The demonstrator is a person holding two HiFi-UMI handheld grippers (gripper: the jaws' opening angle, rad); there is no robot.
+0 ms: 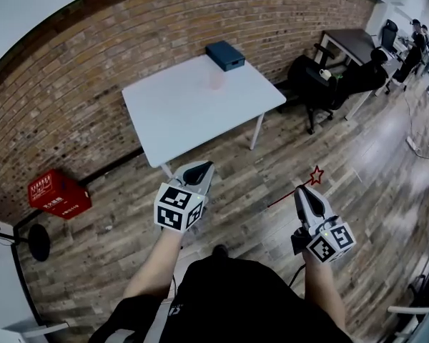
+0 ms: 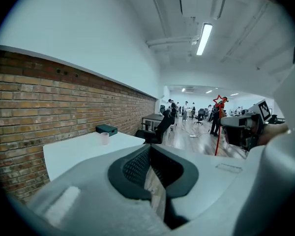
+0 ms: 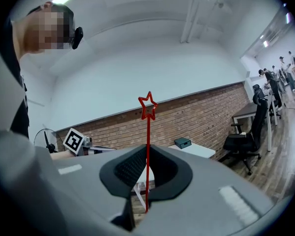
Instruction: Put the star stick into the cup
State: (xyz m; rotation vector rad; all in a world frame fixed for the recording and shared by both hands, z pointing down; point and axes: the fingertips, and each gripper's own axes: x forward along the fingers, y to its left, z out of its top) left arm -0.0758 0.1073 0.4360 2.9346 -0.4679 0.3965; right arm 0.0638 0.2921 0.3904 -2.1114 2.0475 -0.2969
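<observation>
Short of the white table (image 1: 179, 113), the right gripper (image 1: 302, 191) clamps the star stick (image 1: 286, 197); the left gripper (image 1: 204, 166) is closed, empty.

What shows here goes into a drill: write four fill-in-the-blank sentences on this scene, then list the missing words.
1. The right hand-held gripper is shut on a red stick tipped with a ____.
2. The cup stands on the white ____.
3. The dark box behind the cup lies nearer the ____ wall.
4. The left hand-held gripper has ____ between its jaws.
Missing words: star; table; brick; nothing.
</observation>
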